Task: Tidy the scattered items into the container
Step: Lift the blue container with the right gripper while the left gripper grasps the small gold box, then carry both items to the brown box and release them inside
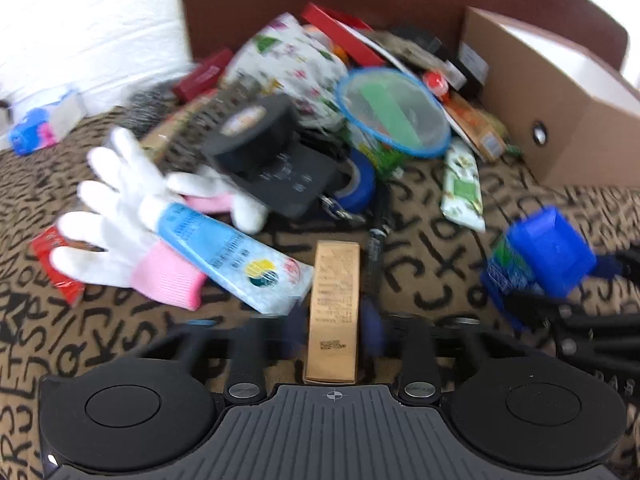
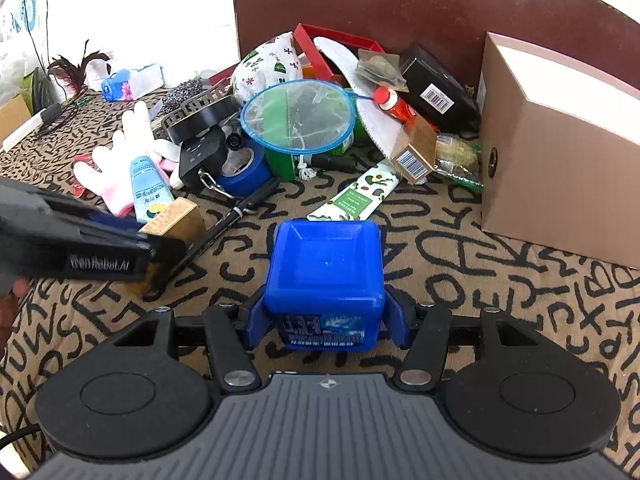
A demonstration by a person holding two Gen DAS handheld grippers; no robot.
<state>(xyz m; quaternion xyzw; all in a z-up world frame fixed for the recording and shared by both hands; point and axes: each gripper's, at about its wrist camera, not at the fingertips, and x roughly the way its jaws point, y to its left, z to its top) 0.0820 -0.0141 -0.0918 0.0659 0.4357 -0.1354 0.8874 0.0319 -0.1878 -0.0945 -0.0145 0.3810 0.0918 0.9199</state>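
— What have the tongs got?

— The left gripper (image 1: 334, 320) is pinching a slim gold carton (image 1: 333, 312), long and square-edged, its jaws tight on both sides. The right gripper (image 2: 326, 316) is clamped on a blue plastic tub (image 2: 325, 270), glossy, with rounded corners.

— Any room to move?

— In front of the right one, yes: bare letter-printed cloth (image 2: 500, 300), soft and rumpled, runs to the cardboard box (image 2: 560, 152) at the right edge, smooth-sided with a round hole. The left is more crowded: a squeezed blue-and-white tube (image 1: 236, 256) lies over a knitted white glove (image 1: 120, 220) with a pink cuff just beside it, a black pen (image 1: 376, 236) on the other side.

— And beyond?

— The heap against the brown board (image 2: 400, 4) at the far edge: a blue-rimmed mesh net (image 2: 298, 120), a black tape roll (image 1: 256, 132), a blue tape roll (image 2: 244, 168).
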